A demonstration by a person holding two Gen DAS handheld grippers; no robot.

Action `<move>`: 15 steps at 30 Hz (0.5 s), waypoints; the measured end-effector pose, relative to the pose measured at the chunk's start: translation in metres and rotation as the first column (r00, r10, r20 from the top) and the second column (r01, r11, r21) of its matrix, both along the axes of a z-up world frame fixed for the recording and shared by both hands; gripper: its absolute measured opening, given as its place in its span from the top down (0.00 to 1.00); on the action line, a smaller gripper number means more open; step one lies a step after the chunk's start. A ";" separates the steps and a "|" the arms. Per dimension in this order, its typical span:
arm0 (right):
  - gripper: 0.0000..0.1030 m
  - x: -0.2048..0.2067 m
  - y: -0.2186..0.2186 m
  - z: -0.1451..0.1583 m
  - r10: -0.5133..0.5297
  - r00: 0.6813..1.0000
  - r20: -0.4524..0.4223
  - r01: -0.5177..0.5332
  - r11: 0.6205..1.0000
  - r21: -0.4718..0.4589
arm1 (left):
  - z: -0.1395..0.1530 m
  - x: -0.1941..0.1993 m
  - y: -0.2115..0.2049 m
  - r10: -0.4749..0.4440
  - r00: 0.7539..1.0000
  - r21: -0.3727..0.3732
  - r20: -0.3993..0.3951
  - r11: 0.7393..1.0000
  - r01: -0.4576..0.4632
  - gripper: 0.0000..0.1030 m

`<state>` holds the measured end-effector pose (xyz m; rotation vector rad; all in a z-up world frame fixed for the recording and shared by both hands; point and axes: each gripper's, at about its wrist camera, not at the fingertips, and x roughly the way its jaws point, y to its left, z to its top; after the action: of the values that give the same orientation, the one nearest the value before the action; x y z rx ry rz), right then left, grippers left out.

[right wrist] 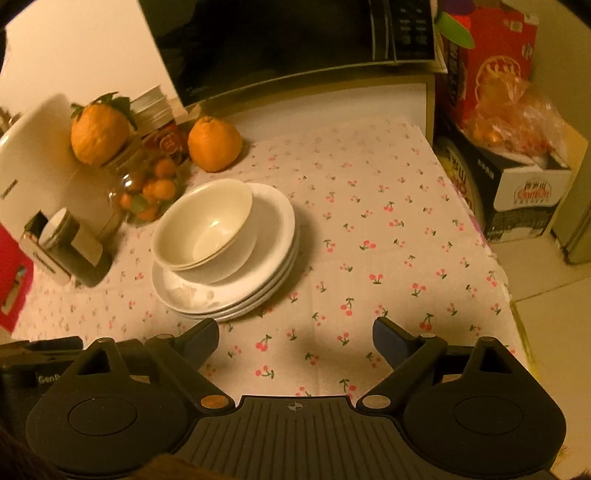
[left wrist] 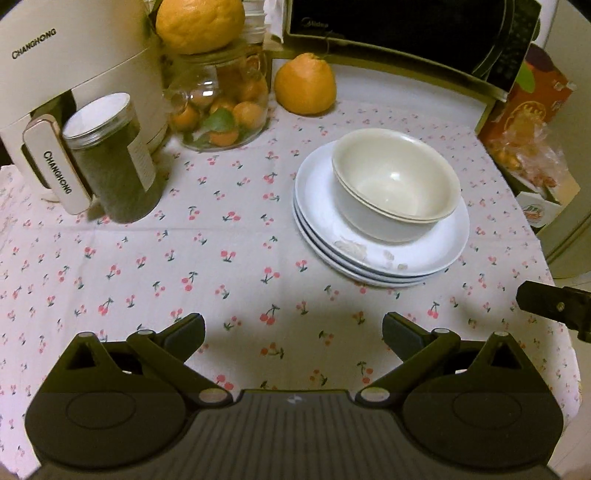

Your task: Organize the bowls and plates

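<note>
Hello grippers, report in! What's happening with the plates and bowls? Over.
Left gripper open, empty. Right gripper open, empty. Bowls nested on the plate stack, untouched. Nothing blocking the approach.

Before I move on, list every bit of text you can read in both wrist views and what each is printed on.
"CHANGHONG": white appliance, on its body.
"CHANGHONG": again on its handle.
"Midea": microwave, faint.
Jar label: too small to read.
Black and white box: blurred logo, unreadable.
Red box: print unreadable.
</note>
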<state>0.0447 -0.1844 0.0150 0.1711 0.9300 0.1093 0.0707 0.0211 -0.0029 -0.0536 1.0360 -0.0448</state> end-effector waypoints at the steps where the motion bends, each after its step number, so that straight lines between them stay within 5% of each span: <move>1: 0.10 -0.001 0.001 0.000 0.000 1.000 -0.001 0.000 1.000 -0.003 | 0.001 -0.001 -0.001 0.001 1.000 0.008 0.003 1.000 -0.001 0.00; 15: 0.03 -0.001 0.012 -0.007 0.004 0.999 -0.054 -0.007 0.999 -0.045 | 0.010 -0.013 -0.014 0.018 1.000 0.046 0.023 0.999 -0.019 0.00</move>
<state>0.0440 -0.1728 0.0076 0.1299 0.9856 0.0889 0.0574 0.0067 0.0074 -0.0204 1.0134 -0.0044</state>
